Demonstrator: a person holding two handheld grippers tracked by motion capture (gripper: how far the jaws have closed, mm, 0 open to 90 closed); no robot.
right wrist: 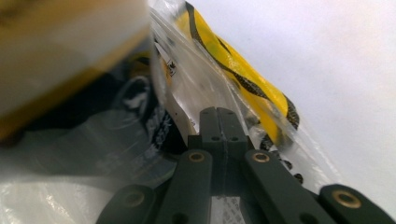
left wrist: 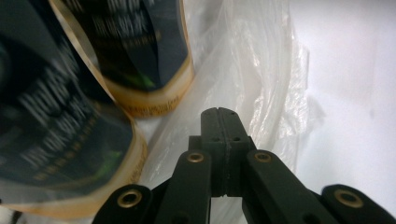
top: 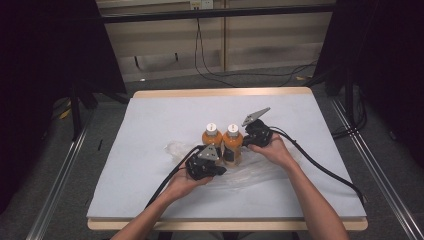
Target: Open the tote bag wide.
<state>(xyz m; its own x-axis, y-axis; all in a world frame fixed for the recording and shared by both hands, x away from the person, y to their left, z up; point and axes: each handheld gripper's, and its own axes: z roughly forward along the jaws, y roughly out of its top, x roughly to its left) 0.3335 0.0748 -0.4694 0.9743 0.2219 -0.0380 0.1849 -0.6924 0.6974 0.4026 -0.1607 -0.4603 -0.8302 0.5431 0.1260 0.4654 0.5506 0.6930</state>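
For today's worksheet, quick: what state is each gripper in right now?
Left gripper: jaws closed, apparently pinching the clear plastic bag.
Right gripper: jaws closed at the bag's edge; whether film is pinched cannot be told.

Closed fingers (right wrist: 223,116), clear plastic bag (right wrist: 196,88), bottle (right wrist: 60,42)

No legible text anywhere. Two orange plastic bottles w/ white caps (top: 212,139) (top: 232,141) carry dark labels w/ white print (left wrist: 60,135), too blurred to read in left gripper view. Clear plastic bag (right wrist: 210,88) has small printed marks, also unreadable.
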